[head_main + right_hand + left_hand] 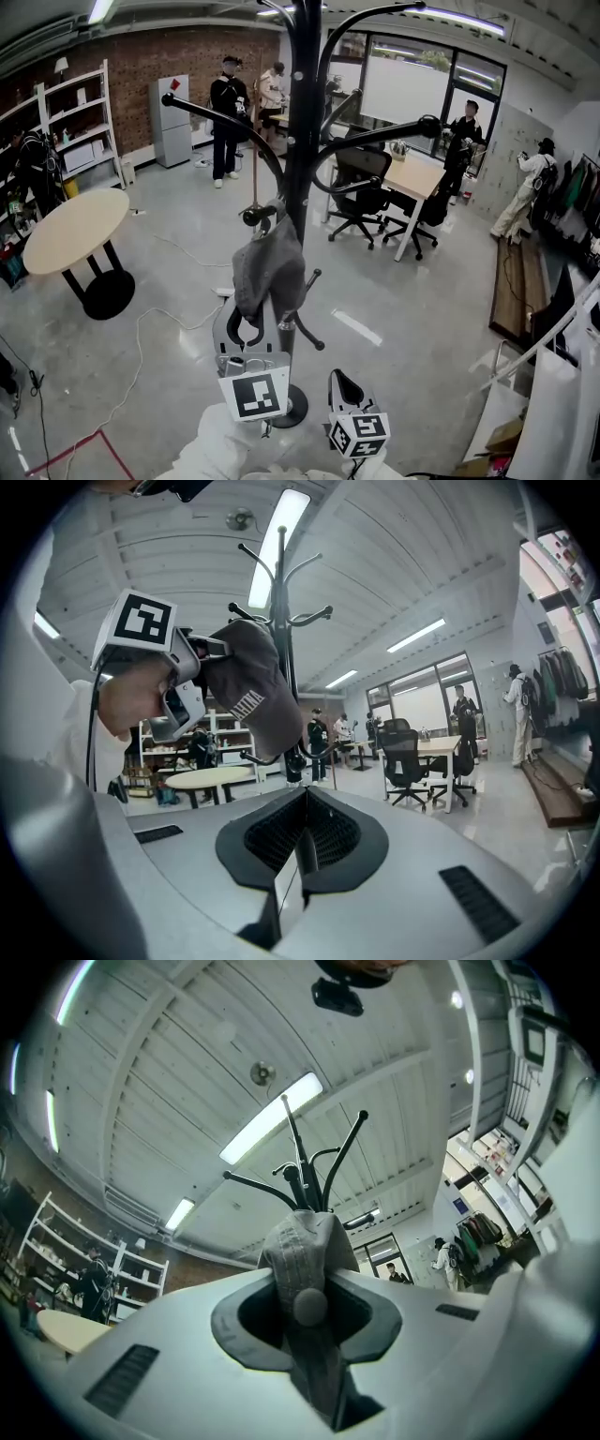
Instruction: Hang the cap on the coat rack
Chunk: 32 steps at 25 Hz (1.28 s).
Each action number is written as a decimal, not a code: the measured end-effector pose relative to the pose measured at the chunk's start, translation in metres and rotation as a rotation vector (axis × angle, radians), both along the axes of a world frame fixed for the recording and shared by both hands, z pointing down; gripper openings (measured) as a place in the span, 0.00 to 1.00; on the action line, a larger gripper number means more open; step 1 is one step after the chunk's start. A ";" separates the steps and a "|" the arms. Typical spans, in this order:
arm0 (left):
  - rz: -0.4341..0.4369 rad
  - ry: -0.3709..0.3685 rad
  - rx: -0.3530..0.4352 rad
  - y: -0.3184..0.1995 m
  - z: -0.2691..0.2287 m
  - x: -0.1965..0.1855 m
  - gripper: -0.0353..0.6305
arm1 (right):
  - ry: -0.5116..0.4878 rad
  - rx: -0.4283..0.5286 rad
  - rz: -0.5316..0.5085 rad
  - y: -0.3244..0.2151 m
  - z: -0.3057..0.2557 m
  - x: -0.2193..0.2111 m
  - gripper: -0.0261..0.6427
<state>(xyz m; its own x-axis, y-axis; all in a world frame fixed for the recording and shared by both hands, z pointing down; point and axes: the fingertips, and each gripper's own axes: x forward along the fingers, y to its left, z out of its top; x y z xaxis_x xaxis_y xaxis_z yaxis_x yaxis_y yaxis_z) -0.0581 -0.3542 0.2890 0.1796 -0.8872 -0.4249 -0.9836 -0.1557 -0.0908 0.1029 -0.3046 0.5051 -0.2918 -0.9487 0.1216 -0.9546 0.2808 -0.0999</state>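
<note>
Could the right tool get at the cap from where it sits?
Probably yes: the right tool, shut and empty, sits beside the left tool gripping the cap, with nothing between them.

I wear white sleeves (220, 448). My left gripper (246, 330) and right gripper (345, 386) are pale grey, with black-and-white marker cubes (254, 394).

Grey cap (268, 272), seemingly on coat rack (302, 141)

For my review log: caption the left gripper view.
Left hand-held gripper holds the grey cap, coat rack looming just beyond.
</note>
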 end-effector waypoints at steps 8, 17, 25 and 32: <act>0.015 0.013 -0.037 0.000 0.014 0.006 0.15 | 0.003 -0.011 0.001 0.009 0.004 0.003 0.06; 0.043 0.033 -0.079 0.004 0.032 0.015 0.21 | 0.005 -0.016 0.012 0.018 0.006 0.011 0.06; 0.045 0.037 -0.155 0.004 0.059 0.018 0.24 | 0.004 -0.021 -0.008 0.020 0.008 0.007 0.06; 0.021 0.061 -0.213 0.019 0.087 0.011 0.26 | 0.003 -0.023 -0.041 0.025 0.009 -0.002 0.06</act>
